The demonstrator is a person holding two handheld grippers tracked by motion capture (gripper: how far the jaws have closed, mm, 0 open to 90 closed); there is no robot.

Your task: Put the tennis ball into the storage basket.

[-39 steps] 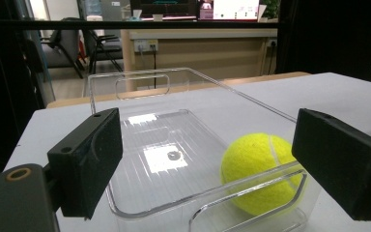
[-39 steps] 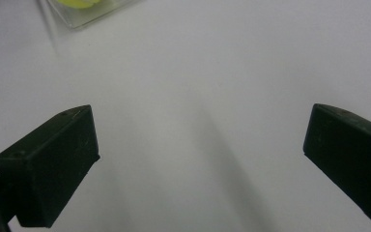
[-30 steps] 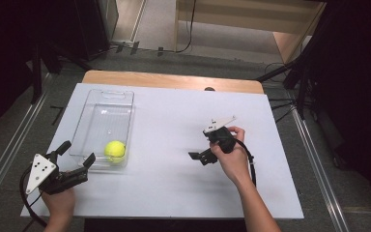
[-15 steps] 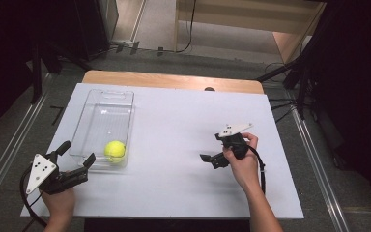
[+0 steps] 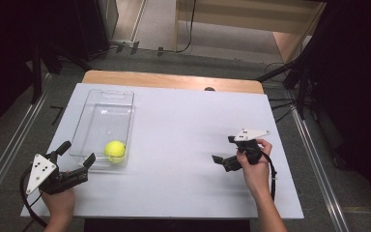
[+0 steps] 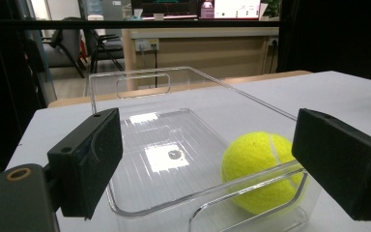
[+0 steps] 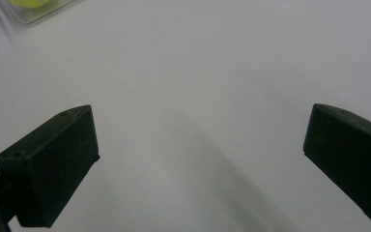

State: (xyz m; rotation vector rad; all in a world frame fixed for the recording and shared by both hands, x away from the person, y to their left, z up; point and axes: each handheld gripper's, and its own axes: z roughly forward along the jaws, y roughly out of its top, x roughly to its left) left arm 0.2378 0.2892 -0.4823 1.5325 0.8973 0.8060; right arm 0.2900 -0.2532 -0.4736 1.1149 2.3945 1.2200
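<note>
Already inside the clear plastic bin [image 5: 101, 126]: a yellow-green tennis ball [image 5: 115, 150], resting on the bin's floor at the end nearest the person, close against the near wall. Seen through that wall in the left gripper view, same tennis ball [image 6: 263, 171], nothing touching it.

Just outside the bin's near corner, on the side away from the table's middle: left gripper [image 5: 75, 164], jaws spread wide, pointing at the bin, one jaw close to the near wall, nothing between them. In its own view, jaws framing the bin's near rim [image 6: 207, 193] without gripping it.

Well apart from the bin, across the white table [image 5: 183, 193]: right gripper [image 5: 227, 151], jaws wide apart, empty, held low over bare tabletop. In the right gripper view, only a corner of the bin and a sliver of yellow at the upper left.

Judged from this layout: placing of the ball into the bin looks done; neither gripper holding anything; left to do, perhaps only drawing both hands back, or else lifting the ball out again.
</note>
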